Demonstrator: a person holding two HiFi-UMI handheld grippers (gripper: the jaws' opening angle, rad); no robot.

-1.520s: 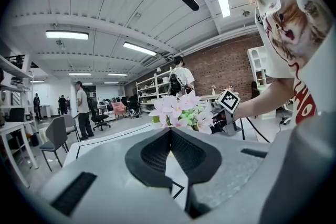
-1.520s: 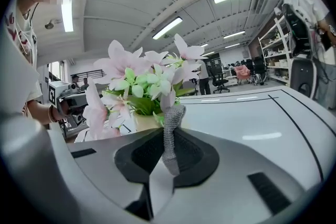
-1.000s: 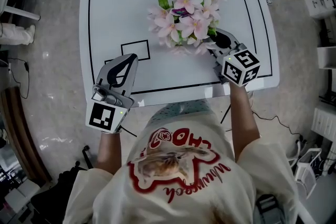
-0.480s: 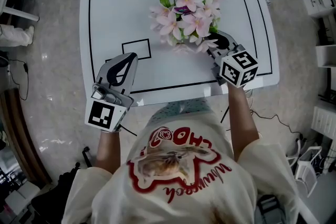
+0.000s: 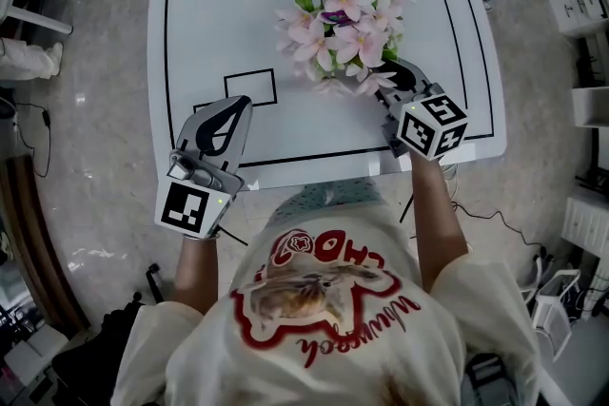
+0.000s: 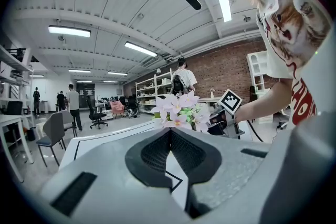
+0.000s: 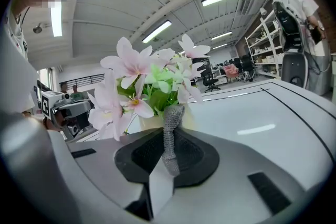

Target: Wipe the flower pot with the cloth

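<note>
Table: the white top lies right in front of you, with a black border line running just inside its edge.
Outline: a small black rectangle is drawn on the top, toward your left.
Floor: pale, glossy stone surrounds the table.
Ceiling: long strip lights glow above you.
Far wall: red brick, with open shelving in front of it.
Chair: a grey one stands beside the table.
People: one with a backpack stands by the shelving, back to you; another stands farther off.
</note>
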